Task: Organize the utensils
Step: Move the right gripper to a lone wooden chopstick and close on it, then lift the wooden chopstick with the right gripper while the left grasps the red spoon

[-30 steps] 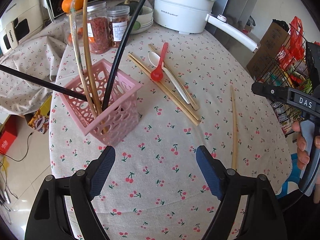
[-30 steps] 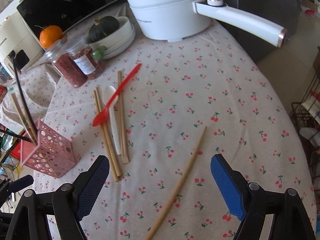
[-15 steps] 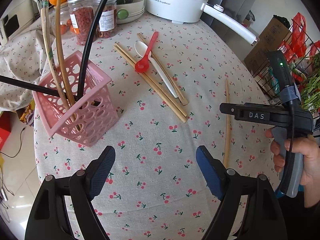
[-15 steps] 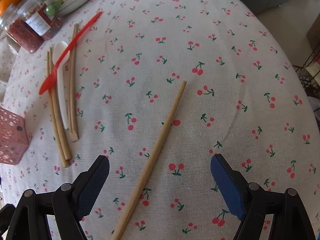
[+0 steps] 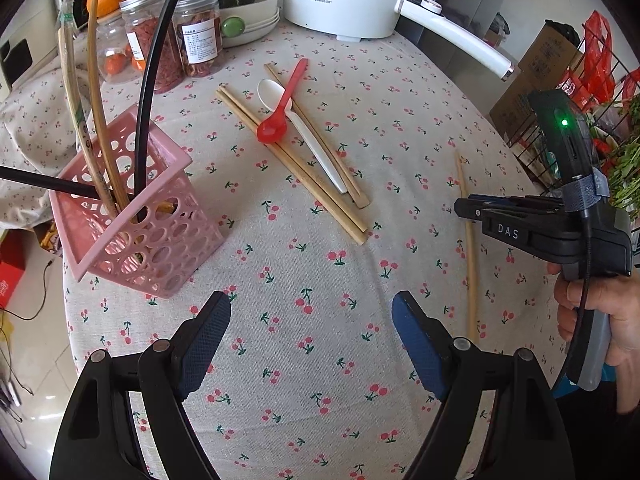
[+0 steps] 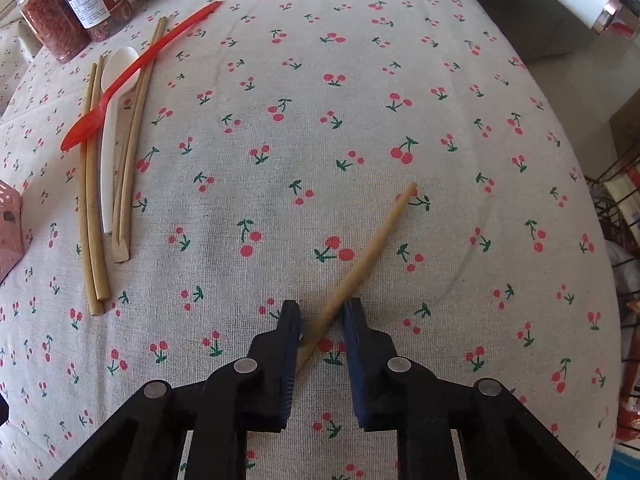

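1. Chopstick (image 6: 362, 258) first: it's a single bamboo one lying on the cherry-print tablecloth (image 6: 360, 80), off on its own and well apart from the other utensils. In my right wrist view its long axis runs diagonally, far tip up and to the right, near end down between my fingers.
2. My right gripper (image 6: 320, 322) is closing on it right now. The stick sits between the two pads and looks touched on both sides, though I can't swear the grip is fully tight yet.
3. My left gripper (image 5: 310, 330) has its jaws wide apart with nothing between them, just hovering over bare cloth near the pink basket (image 5: 152, 232).
4. From the left wrist view the same chopstick runs nearly straight away from the camera, and the right gripper body crosses it around the middle.
5. Pink basket holds a few bamboo sticks and black ones, all leaning out to the upper left.
6. Other utensils sit in a bundle: a red spoon (image 5: 282, 104) lying across a white spoon (image 5: 304, 136) and several chopsticks (image 5: 292, 164), all slanting the same way.
7. Readable writing: "Royalstar" on the white electric pot (image 5: 340, 0), and "DAS" on the side of the right gripper. The jar (image 5: 198, 38) labels are too small for me to read.
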`<action>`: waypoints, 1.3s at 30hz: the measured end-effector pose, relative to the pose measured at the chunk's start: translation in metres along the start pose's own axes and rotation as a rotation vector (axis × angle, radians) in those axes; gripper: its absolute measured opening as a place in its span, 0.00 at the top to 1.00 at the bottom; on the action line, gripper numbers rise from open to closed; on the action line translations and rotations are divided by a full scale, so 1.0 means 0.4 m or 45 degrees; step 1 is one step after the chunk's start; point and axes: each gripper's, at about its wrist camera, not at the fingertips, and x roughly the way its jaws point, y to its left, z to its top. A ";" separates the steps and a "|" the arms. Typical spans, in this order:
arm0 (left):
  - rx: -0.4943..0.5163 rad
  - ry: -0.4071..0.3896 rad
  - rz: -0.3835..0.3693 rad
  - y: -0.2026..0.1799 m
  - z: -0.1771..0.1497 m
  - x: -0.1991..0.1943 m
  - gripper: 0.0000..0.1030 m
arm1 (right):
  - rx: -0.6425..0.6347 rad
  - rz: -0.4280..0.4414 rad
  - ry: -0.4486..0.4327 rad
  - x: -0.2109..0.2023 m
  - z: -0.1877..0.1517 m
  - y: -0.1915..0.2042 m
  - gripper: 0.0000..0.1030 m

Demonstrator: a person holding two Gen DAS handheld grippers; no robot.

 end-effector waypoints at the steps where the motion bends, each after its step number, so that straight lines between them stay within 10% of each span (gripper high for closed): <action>1: -0.001 -0.004 -0.002 -0.002 0.001 0.000 0.18 | 0.019 0.016 0.002 -0.001 0.000 -0.013 0.93; 11: -0.065 -0.084 -0.064 -0.035 0.043 -0.025 0.19 | 0.155 0.201 -0.099 -0.097 0.010 -0.106 0.94; 21: -0.127 -0.130 -0.044 -0.058 0.226 0.019 0.61 | 0.179 0.336 -0.175 -0.156 0.040 -0.123 0.94; 39: 0.054 -0.029 0.344 -0.037 0.566 0.295 0.77 | 0.236 0.411 -0.128 -0.120 0.066 -0.156 0.94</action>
